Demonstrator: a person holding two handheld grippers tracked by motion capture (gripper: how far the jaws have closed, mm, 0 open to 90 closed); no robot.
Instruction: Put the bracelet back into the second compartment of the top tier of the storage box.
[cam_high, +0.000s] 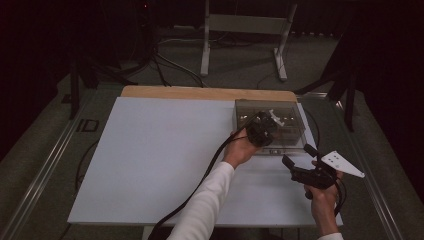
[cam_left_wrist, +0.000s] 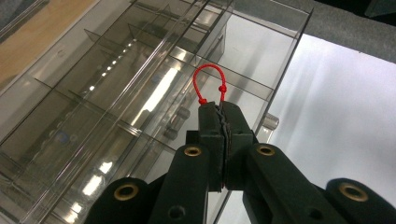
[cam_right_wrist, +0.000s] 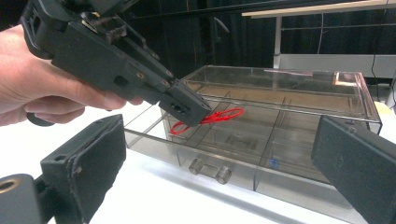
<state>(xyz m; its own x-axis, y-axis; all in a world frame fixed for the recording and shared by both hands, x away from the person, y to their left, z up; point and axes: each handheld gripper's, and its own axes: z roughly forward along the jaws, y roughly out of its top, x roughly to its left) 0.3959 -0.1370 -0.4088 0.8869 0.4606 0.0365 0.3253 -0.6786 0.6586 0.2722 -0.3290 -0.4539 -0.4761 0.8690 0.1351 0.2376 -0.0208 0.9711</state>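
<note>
Left tongs (cam_left_wrist: 223, 109) clenched on red loop (cam_left_wrist: 209, 81), held over the clear box's (cam_right_wrist: 280, 135) open compartments. Right tongs (cam_right_wrist: 224, 154) released, idle nearby. Risk: thin loop slips or snags a divider, drops in wrong compartment.

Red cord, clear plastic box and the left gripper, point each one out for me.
red cord (cam_left_wrist: 201, 77), left gripper view, top of its loop above the jaws
clear plastic box (cam_right_wrist: 355, 95), right gripper view, right part of its lid
left gripper (cam_right_wrist: 198, 112), right gripper view, tip of its closed jaws
</note>
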